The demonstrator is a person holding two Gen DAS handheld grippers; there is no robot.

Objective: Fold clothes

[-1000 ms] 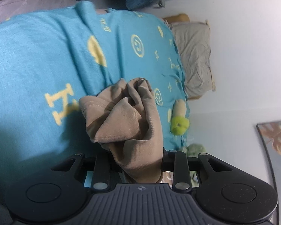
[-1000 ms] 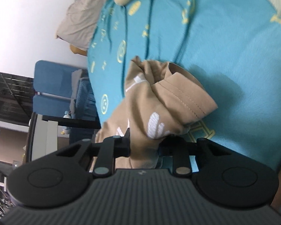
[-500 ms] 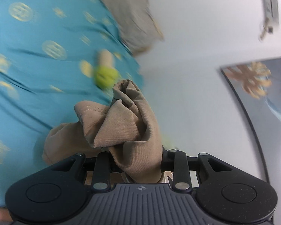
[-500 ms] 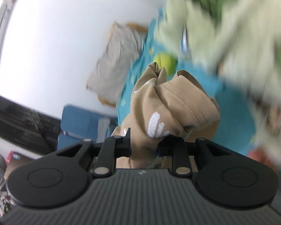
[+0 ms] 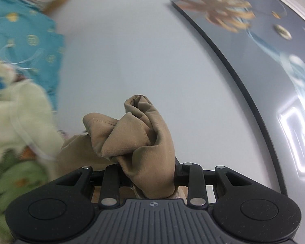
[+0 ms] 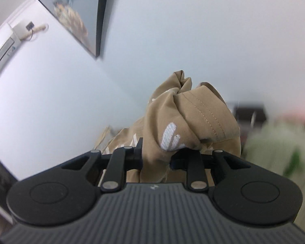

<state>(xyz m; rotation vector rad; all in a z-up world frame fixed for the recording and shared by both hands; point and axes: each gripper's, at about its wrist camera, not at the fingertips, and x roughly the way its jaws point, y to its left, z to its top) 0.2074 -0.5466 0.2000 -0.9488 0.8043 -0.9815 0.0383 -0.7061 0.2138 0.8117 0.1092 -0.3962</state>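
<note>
Both grippers, left (image 5: pixel 146 168) and right (image 6: pixel 156 158), have fingers clamped on bunched corners of the tan garment (image 5: pixel 136 134), lifted toward the wall — next, shake it open and spread it flat.

Left tool (image 5: pixel 150 174): jaws closed partway, clamped on a bunched wad of tan cloth (image 5: pixel 136 138) that bulges forward past the fingertips, pointing roughly level at a wall. Right tool (image 6: pixel 156 158): jaws likewise narrowed and gripping a tan cloth bunch, aimed near level.
</note>
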